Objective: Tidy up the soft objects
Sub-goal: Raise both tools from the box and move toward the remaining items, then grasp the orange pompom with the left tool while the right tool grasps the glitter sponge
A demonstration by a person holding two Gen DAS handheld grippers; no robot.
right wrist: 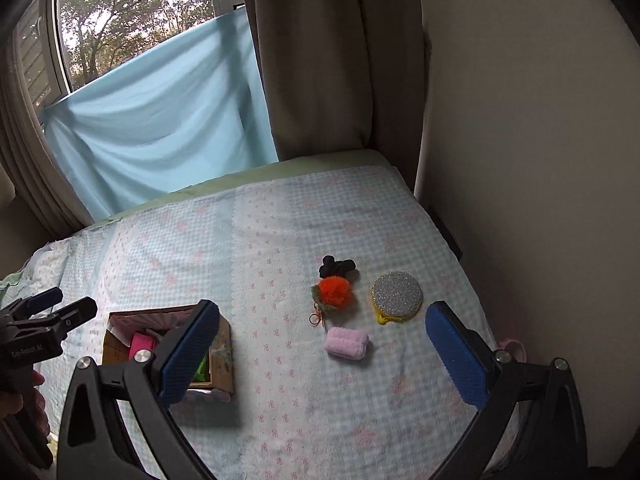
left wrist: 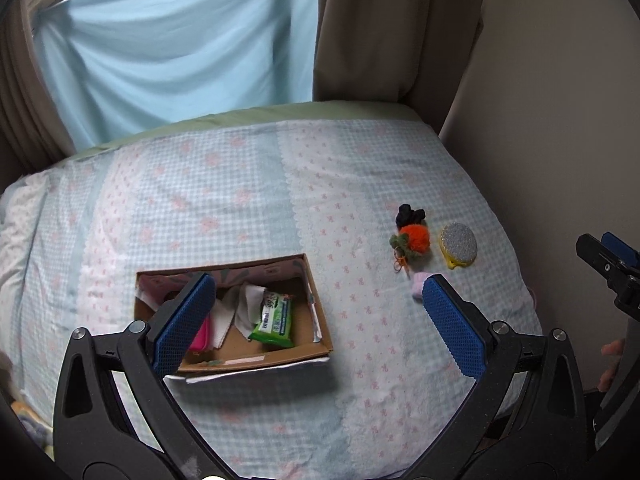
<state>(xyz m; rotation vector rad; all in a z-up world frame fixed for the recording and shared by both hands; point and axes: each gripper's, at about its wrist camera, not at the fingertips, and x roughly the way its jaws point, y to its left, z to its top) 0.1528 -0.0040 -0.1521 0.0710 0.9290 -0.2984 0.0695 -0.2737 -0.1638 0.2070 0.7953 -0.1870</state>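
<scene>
A cardboard box (left wrist: 316, 312) (right wrist: 222, 360) sits on the checked bedspread and holds a green wipes pack (left wrist: 273, 320), white tissue and something pink. To its right lie a black scrunchie (right wrist: 337, 266), an orange pompom keychain (right wrist: 334, 295), a round glittery silver-and-yellow pouch (right wrist: 396, 294) and a small pink fluffy roll (right wrist: 346, 343). My left gripper (left wrist: 316, 316) hovers open above the box's right side. My right gripper (right wrist: 322, 352) hangs open just in front of the pink roll, holding nothing.
The bedspread (right wrist: 280, 220) fills the middle. A blue sheet (right wrist: 160, 120) and beige curtains (right wrist: 312, 60) hang behind it, with a wall (right wrist: 520, 160) on the right. A pink object (right wrist: 512, 346) shows at the bed's right edge.
</scene>
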